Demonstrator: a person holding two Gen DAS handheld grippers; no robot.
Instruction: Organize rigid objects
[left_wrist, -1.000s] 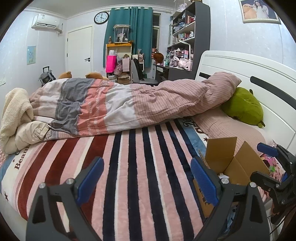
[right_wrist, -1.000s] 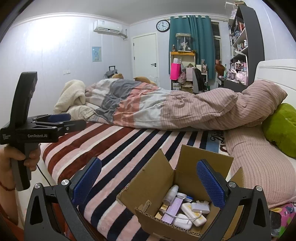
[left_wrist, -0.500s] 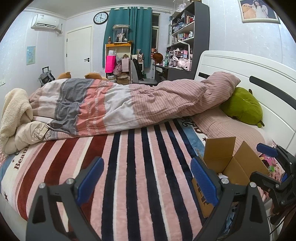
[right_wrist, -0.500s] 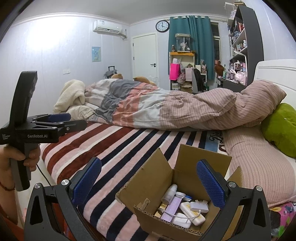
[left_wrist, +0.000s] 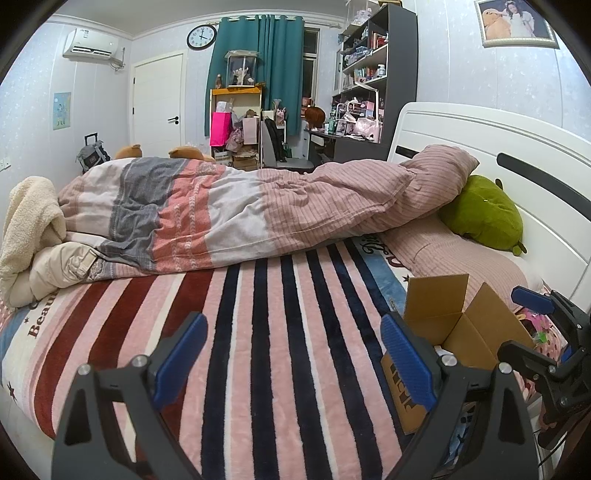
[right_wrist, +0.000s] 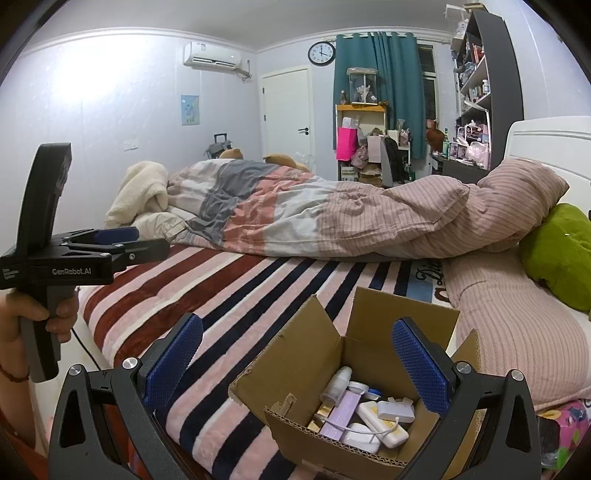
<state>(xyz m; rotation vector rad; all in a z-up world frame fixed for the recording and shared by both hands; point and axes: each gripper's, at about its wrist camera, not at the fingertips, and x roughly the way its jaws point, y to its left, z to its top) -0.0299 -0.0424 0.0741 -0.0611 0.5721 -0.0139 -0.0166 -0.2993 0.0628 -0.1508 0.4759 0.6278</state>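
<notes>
Corrugated cardboard box (right_wrist: 295, 373) of smooth white plastic items (right_wrist: 369, 424) on plush striped blanket (left_wrist: 258, 332)

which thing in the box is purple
The long flat lilac case lying lengthwise in the middle of the box; the pieces around it are white or cream.

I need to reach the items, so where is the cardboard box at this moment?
In the right wrist view, the cardboard box sits open on the striped blanket, low centre, between the right gripper's fingers.

Small items (right_wrist: 364, 417) in box (right_wrist: 295, 354) on bed (right_wrist: 229, 295)
</notes>
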